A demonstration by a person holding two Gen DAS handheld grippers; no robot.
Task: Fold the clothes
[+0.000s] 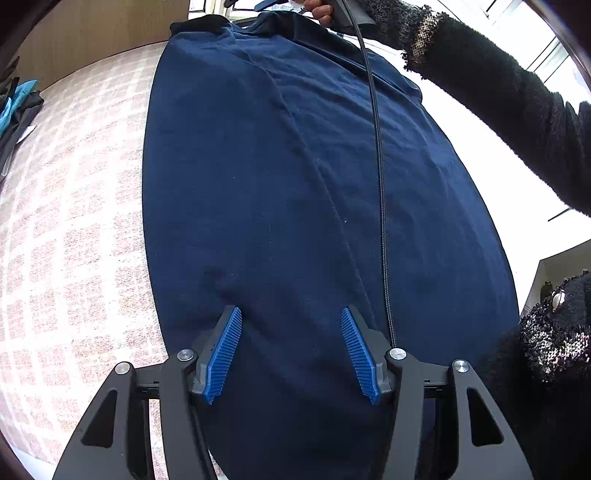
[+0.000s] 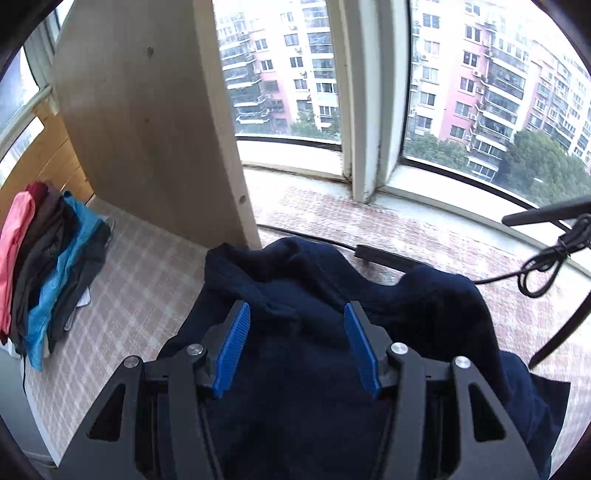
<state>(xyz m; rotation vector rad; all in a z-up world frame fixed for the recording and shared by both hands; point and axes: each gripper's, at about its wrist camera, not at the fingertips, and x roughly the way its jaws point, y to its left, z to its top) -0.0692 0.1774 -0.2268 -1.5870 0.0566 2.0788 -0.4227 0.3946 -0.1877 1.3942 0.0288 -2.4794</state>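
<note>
A navy blue garment (image 1: 295, 184) lies spread lengthwise on the pink checked cloth (image 1: 74, 221). My left gripper (image 1: 291, 317) is open and hovers over the garment's near end, with the cloth between and below its blue fingers (image 1: 225, 350). In the right wrist view the same garment's far end (image 2: 314, 280) is bunched and wrinkled. My right gripper (image 2: 295, 314) is open above that bunched edge, holding nothing. The right hand and its gripper show at the top of the left wrist view (image 1: 332, 14), with a black cable (image 1: 380, 184) running over the garment.
A stack of folded clothes (image 2: 48, 266) in pink, dark and light blue lies at the left. A wooden panel (image 2: 147, 129) stands behind the garment. A window sill (image 2: 443, 206) with a coiled black cable (image 2: 546, 266) and a small black box (image 2: 380, 254) lies beyond.
</note>
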